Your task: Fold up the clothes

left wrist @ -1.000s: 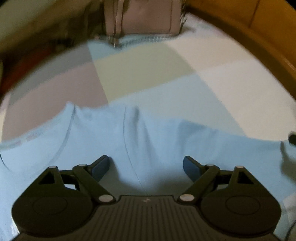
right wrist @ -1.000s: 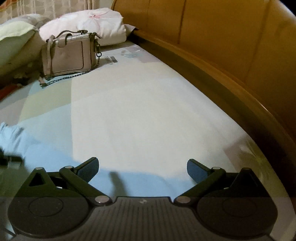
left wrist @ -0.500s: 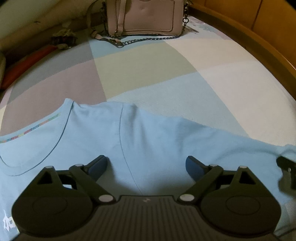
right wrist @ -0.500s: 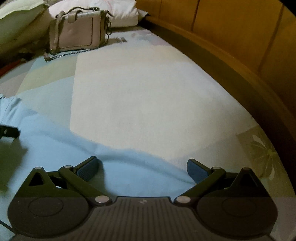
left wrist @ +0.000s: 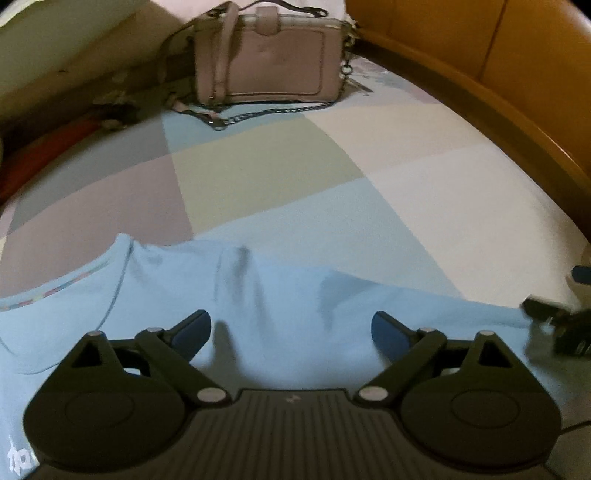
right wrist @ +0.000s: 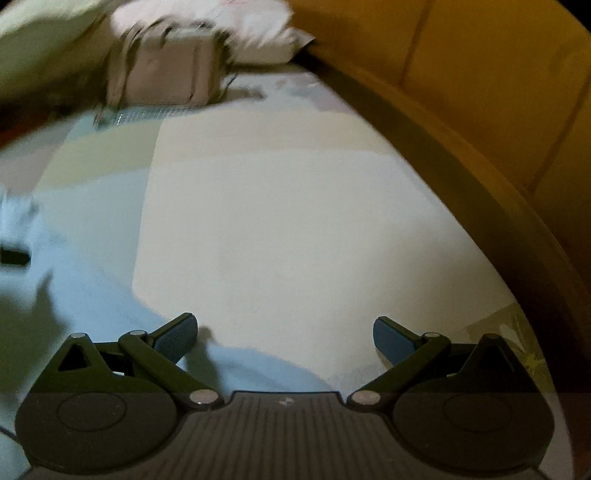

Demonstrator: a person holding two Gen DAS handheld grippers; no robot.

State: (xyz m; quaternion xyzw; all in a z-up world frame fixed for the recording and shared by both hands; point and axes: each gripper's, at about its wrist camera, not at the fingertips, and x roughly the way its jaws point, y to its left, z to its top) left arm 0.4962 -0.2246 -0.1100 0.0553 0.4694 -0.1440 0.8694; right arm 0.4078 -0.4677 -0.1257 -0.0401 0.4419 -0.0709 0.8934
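Observation:
A light blue T-shirt (left wrist: 280, 306) lies spread flat on the bed, its neckline at the left and a sleeve running off to the right. My left gripper (left wrist: 291, 332) hovers open above the shoulder area, nothing between its fingers. In the right wrist view, the right gripper (right wrist: 285, 334) is also open, over the sleeve's end (right wrist: 255, 363) where the blue cloth meets the pale sheet. A tip of the right gripper shows at the right edge of the left wrist view (left wrist: 554, 317).
The bed has a patchwork sheet (left wrist: 258, 170) in pastel squares. A pink handbag (left wrist: 273, 62) with a chain strap stands at the far end beside pillows (right wrist: 258, 33). A wooden bed frame (right wrist: 480, 129) curves along the right side.
Both views have tilted slightly, so the handbag sits lower in the left wrist frame. The right wrist has rolled and its sleeve end now lies further left and lower. Both grippers stay open.

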